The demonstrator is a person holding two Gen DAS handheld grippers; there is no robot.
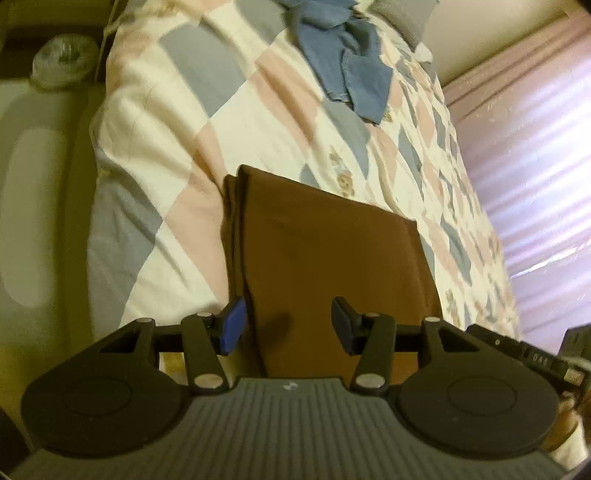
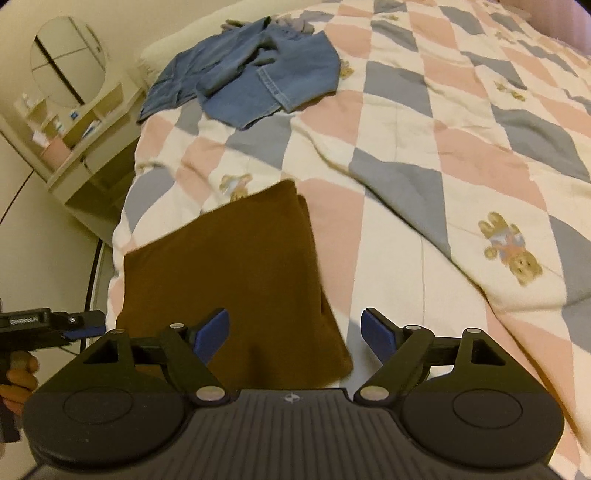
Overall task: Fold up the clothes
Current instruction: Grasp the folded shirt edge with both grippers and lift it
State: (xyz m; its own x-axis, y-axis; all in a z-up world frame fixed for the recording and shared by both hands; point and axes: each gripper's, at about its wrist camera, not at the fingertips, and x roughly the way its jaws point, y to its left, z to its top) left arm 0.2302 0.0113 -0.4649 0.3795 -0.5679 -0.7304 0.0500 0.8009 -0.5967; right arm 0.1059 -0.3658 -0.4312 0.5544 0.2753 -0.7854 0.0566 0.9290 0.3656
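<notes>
A brown garment [image 1: 325,258] lies folded into a neat rectangle on the checked quilt [image 1: 177,147], near the bed's edge; it also shows in the right wrist view [image 2: 229,280]. A crumpled blue denim garment [image 1: 343,55] lies farther up the bed, also in the right wrist view [image 2: 251,74]. My left gripper [image 1: 288,325] is open and empty, hovering over the near end of the brown garment. My right gripper [image 2: 295,336] is open and empty over the brown garment's near right corner. The left gripper also shows at the left edge of the right wrist view [image 2: 74,326].
The quilt [image 2: 443,147] covers the whole bed. A white vanity with a round mirror [image 2: 70,62] stands beside the bed. A pink curtain [image 1: 535,147] hangs on the other side. A pillow [image 1: 402,14] lies at the head of the bed.
</notes>
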